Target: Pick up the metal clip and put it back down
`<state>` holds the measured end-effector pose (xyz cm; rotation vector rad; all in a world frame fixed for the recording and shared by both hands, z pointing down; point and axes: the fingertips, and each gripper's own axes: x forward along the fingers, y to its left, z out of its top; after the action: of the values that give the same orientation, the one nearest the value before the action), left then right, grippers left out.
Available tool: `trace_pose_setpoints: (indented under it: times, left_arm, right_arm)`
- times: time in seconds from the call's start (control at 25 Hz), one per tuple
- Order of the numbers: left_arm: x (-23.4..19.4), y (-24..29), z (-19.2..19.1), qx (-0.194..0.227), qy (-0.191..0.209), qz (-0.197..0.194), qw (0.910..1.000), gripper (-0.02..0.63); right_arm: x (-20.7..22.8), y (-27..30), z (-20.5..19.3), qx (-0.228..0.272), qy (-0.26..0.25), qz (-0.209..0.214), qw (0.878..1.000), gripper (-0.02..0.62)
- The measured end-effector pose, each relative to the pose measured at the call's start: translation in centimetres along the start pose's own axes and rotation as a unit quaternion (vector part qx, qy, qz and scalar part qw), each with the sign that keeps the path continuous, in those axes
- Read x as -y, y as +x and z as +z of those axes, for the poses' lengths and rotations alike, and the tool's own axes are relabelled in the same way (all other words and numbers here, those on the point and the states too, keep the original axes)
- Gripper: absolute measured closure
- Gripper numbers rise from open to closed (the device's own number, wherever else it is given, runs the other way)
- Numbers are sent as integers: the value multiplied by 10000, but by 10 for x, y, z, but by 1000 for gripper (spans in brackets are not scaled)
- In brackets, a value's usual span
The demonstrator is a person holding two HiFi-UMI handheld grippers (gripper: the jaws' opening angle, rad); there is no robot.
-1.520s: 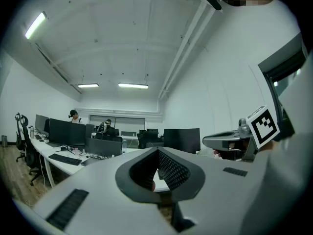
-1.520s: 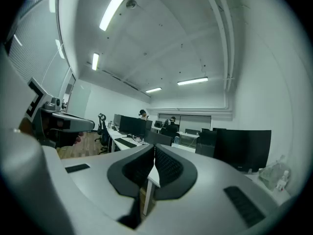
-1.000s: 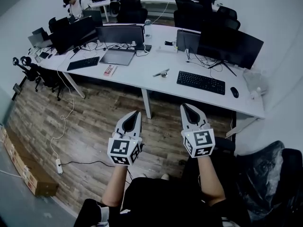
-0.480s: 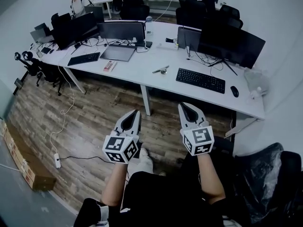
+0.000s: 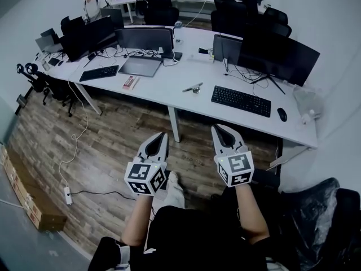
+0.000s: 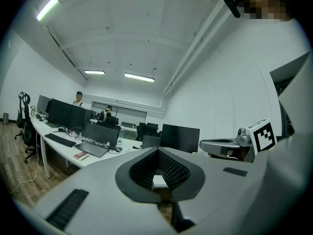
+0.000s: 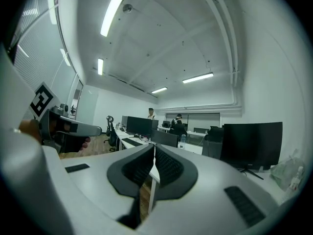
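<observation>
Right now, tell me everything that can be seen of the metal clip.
The metal clip is a small, slim, silvery-grey thing lying flat and slanted on the white desk, with a darker, rounder part partway along it. It lies just left of the black keyboard, apart from it. Only the desk touches it; the left gripper and right gripper are well short of it, over the wooden floor. Finer detail is too small to tell.

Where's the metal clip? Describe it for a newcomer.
Start at the long white desk across the head view. Just left of the black keyboard at the right lies the metal clip. It is the only small silvery piece, alone on bare desktop.
</observation>
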<state>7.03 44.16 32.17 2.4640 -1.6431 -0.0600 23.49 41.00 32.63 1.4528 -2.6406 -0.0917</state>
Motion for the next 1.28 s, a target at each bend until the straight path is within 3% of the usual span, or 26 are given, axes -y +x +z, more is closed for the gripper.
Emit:
trace_pose_setpoints:
  times: [0.2,1.28]
  left_arm:
    - [-22,33,6,30,183,36,9998,595]
    - [-207,214,64,-35,377,-91,9992,595]
  right_arm:
    - [12,37,-1,-33,-51,-35,10000,568]
    - [48,292,26,-249,-20,-129,9996,568]
